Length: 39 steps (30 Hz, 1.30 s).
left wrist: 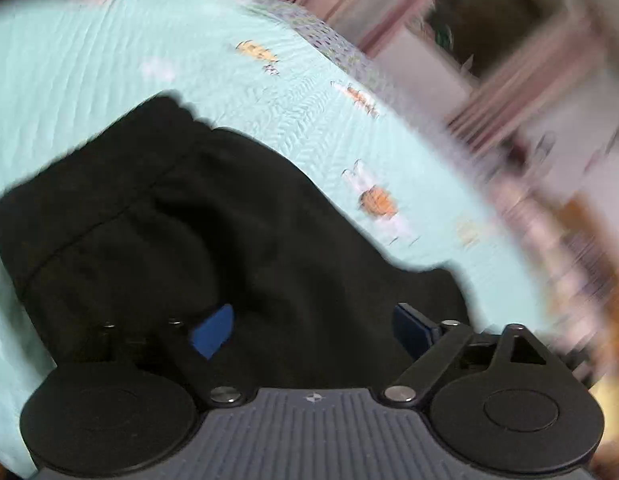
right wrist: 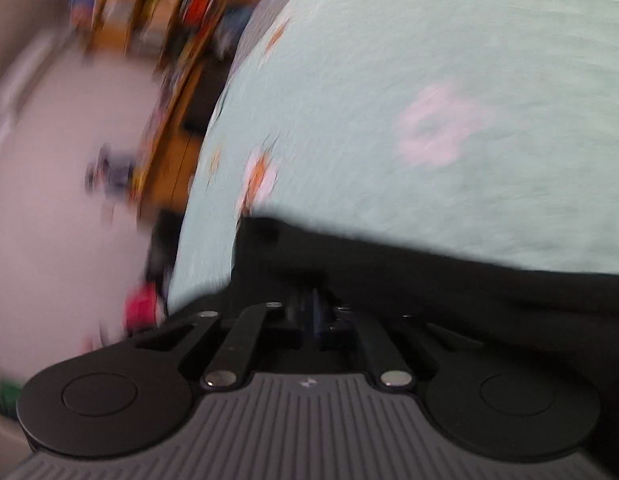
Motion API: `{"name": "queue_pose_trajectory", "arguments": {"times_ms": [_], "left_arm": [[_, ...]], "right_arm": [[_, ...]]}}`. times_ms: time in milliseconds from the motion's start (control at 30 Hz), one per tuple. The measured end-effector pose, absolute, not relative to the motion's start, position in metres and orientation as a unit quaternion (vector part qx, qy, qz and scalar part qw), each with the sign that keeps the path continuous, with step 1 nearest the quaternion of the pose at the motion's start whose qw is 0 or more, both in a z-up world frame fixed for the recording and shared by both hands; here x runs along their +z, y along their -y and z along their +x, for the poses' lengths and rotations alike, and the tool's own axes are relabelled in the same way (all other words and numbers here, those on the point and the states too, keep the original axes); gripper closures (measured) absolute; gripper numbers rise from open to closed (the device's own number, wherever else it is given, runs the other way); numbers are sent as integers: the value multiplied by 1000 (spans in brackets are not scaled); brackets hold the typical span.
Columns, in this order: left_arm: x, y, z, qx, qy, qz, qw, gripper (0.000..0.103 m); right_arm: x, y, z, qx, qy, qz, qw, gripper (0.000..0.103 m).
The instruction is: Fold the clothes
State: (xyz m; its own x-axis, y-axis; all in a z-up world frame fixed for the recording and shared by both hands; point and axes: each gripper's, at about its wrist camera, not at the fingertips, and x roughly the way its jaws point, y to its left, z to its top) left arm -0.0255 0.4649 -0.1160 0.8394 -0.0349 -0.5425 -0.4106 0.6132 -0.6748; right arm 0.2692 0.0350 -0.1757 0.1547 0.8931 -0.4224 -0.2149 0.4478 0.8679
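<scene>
Trousers, black, lie bunched on the mint bedspread. Left tool hangs over them with its blue pads wide apart. Right tool is clenched on the trousers' edge, all pretty blurry.

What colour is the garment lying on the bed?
Black garment, seen best in the left wrist view.

Both the left gripper and right gripper have ribbed grey bodies, black round discs, black link bars with silver screws, and blue finger pads.
</scene>
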Motion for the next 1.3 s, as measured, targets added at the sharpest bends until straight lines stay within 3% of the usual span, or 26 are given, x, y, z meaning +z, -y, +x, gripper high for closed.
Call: {"name": "queue_pose_trajectory", "arguments": {"times_ms": [33, 100, 167, 267, 367, 533, 600, 700, 800, 900, 967, 1067, 1100, 1167, 1200, 1233, 1267, 1300], "left_arm": [[-119, -477, -33, 110, -251, -451, 850, 22], [-102, -487, -52, 102, -208, -453, 861, 20], [-86, -495, -70, 94, -163, -453, 871, 13], [-70, -506, -86, 66, -114, -471, 872, 13], [-64, -510, -78, 47, -129, -466, 874, 13], [-99, -526, -32, 75, -269, -386, 879, 19], [-126, -533, -14, 100, -325, -354, 871, 52], [-128, -536, -17, 97, -323, -343, 877, 53], [-126, -539, -27, 94, -314, -353, 877, 57], [-106, -525, -33, 97, -300, -342, 885, 53], [-88, -503, -39, 65, -282, -337, 896, 45], [-69, -457, -48, -5, -275, -311, 910, 13], [-73, -441, -46, -10, -293, -290, 911, 9], [-94, -418, -37, -5, -352, -242, 904, 17], [-109, -416, -32, 14, -383, -222, 897, 32], [-114, -419, -34, 16, -384, -218, 897, 38], [-119, -421, -36, 19, -384, -213, 898, 42], [-122, -425, -38, 21, -385, -213, 898, 46]], "right_arm": [[-166, -28, 262, 407, -494, 325, 696, 72], [-146, -16, 244, 409, -469, 309, 719, 42], [-133, -7, 227, 419, -451, 301, 728, 36], [-133, -16, 201, 435, -449, 284, 726, 36], [-130, -28, 174, 462, -449, 267, 716, 36], [-118, -53, 127, 517, -435, 217, 705, 36], [-120, -60, 119, 536, -453, 195, 685, 36], [-131, -61, 108, 524, -472, 94, 703, 44], [-124, -56, 100, 522, -469, 39, 711, 43], [-110, -50, 103, 532, -475, 48, 699, 43], [-100, -51, 115, 557, -471, 116, 675, 43], [-98, -67, 133, 590, -473, 227, 614, 43], [-102, -77, 136, 599, -479, 252, 590, 43], [-121, -93, 135, 606, -504, 273, 552, 43], [-141, -97, 134, 593, -533, 261, 545, 46], [-162, -100, 134, 576, -563, 247, 538, 50], [-183, -104, 133, 559, -593, 233, 531, 96], [-185, -97, 135, 552, -595, 234, 536, 103]]}}
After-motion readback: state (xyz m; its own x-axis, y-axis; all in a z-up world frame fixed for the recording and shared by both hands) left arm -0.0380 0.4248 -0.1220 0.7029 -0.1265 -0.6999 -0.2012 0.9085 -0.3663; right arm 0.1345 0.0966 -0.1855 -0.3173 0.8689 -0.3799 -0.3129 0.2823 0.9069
